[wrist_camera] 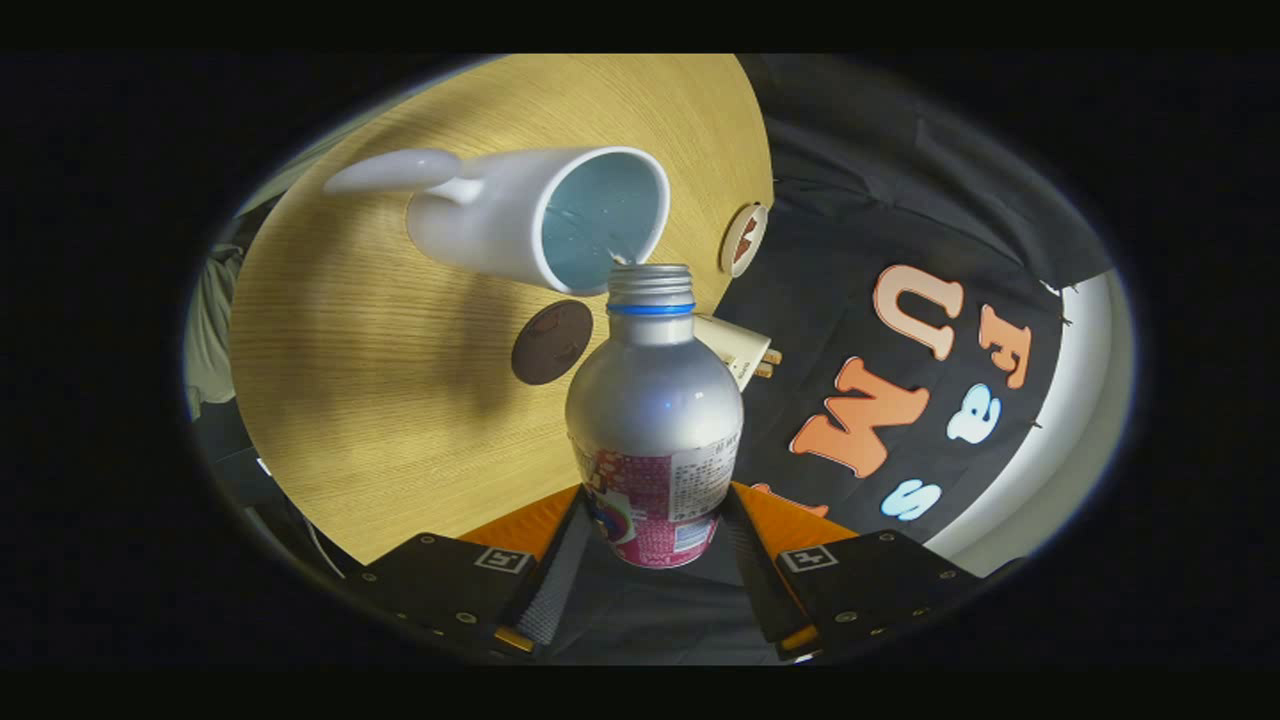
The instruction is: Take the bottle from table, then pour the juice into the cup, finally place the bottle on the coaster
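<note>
My gripper [655, 535] is shut on a silver bottle [655, 410] with a pink label, both fingers pressing its lower body. The bottle is uncapped, with a blue ring under its threaded neck. The whole view is rolled, so the bottle is tipped toward a white cup [545, 215] with a long handle. The bottle's mouth sits right at the cup's rim, and a thin stream of clear liquid runs from it into the cup's pale blue inside. A dark brown round coaster [551, 342] lies on the wooden table [380, 400] just beside the bottle's neck, near the cup.
A second, light round coaster [743, 240] with a red mark sits at the table's edge beyond the cup. A small white box [740, 352] shows behind the bottle's shoulder at the table edge. Black cloth wall lies past the table.
</note>
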A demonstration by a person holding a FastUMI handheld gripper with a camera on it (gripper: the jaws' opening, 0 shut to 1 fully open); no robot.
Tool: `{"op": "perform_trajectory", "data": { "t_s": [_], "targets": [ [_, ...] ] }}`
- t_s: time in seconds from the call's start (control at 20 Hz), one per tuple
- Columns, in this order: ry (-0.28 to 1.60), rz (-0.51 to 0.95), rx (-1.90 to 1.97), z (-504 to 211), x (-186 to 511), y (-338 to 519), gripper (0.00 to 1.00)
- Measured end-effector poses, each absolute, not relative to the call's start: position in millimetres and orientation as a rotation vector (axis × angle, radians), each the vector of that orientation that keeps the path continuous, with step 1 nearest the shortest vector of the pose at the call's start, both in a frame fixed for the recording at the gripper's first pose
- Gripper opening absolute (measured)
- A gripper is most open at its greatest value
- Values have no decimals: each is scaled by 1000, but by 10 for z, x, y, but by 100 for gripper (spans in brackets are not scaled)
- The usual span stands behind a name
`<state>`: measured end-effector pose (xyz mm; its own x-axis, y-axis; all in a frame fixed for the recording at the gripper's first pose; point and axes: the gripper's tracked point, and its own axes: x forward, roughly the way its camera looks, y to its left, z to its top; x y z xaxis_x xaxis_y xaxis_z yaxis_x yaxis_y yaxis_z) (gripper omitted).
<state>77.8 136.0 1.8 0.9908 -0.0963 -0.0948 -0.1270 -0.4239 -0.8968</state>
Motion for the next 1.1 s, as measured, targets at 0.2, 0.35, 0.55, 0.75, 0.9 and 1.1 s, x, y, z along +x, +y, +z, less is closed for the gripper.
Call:
{"op": "perform_trajectory", "data": {
  "t_s": [0.2,0.35,0.55,0.75,0.9,1.1],
  "targets": [
    [162,34,-2020,15,771,1373,75],
    [162,33,-2040,58,778,1389,75],
    [154,31,-2070,130,763,1440,75],
    [142,39,-2115,188,761,1519,75],
    [138,42,-2132,215,763,1565,75],
    [143,45,-2164,257,777,1581,75]
  ]
}}
